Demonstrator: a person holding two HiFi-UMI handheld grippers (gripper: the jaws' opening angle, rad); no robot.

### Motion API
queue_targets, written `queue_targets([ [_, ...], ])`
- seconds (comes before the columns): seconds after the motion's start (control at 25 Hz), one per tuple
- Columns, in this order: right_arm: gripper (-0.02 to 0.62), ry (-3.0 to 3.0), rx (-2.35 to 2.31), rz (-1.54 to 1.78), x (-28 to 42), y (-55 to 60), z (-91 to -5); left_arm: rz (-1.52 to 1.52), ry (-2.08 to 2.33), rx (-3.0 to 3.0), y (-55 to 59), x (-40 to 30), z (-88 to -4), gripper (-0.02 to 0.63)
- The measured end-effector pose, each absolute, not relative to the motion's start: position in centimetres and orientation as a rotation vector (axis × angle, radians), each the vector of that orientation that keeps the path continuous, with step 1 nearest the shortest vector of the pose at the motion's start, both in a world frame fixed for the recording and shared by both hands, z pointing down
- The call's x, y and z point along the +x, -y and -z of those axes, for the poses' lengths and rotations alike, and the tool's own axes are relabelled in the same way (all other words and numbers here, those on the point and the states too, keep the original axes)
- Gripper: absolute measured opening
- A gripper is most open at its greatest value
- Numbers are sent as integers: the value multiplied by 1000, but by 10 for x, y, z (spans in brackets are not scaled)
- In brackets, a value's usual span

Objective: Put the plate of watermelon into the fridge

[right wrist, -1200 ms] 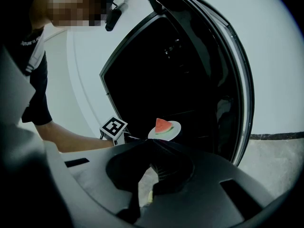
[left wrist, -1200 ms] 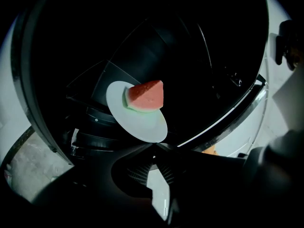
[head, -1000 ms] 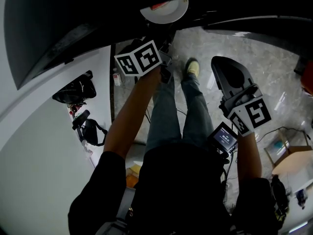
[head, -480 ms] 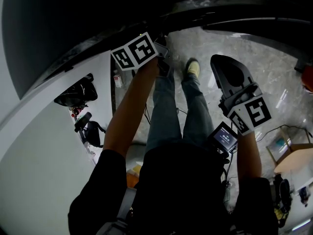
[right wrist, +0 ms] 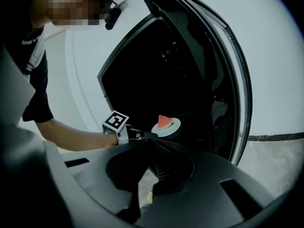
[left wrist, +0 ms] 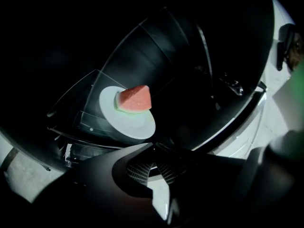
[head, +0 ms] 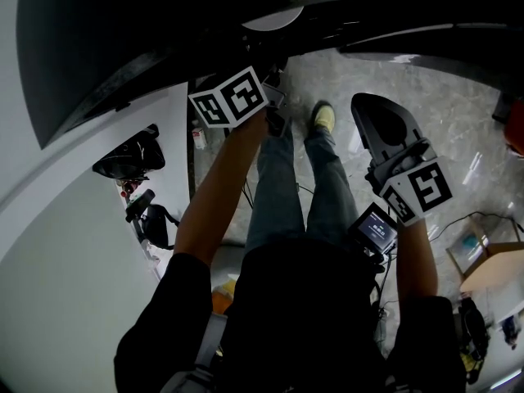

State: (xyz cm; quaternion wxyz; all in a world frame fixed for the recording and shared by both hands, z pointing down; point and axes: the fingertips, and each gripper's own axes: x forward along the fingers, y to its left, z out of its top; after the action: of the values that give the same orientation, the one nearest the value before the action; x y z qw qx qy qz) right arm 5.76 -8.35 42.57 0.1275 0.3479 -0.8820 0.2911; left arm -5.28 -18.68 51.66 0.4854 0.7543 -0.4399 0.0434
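- A second ago the plate (left wrist: pixel 137 126) sat in the light just ahead of the left hand-held gripper (left wrist: pixel 152 148). Half a second ago that gripper reached farther in and the plate dropped out of the head view. Now the gripper has drawn back nearer, and only a dim arc of the plate shows at the far edge, in shadow.
- I judge the placing itself is done. What remains is getting clear of the fridge (right wrist: pixel 142 70).
- The left hand-held gripper is clenched on nothing: its jaws meet at the tips, which lie just beside the plate's near rim, with no rim between them.
- The right hand-held gripper (right wrist: pixel 148 142) is also clenched and empty. It hangs low on the right over the floor (head: pixel 393 80), well apart from the fridge.
- The plate lies flat on a glass shelf (left wrist: pixel 78 109) inside the fridge, with the watermelon (left wrist: pixel 134 99) wedge resting on it.
- The plate's near rim seems close to the shelf's front edge, so the retreat should probably go straight back without brushing the rim.
- The shelf is bare to the plate's left. The door (right wrist: pixel 223 70) stands open on the right, and the opening looks wide enough for the arm to leave freely.
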Motion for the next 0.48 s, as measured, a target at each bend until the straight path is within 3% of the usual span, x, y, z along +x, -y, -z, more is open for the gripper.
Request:
queue_targets([
  [0.48, 11, 2630, 999, -711, 56, 71, -369, -116, 1057, 1959, 142, -47, -444, 14],
])
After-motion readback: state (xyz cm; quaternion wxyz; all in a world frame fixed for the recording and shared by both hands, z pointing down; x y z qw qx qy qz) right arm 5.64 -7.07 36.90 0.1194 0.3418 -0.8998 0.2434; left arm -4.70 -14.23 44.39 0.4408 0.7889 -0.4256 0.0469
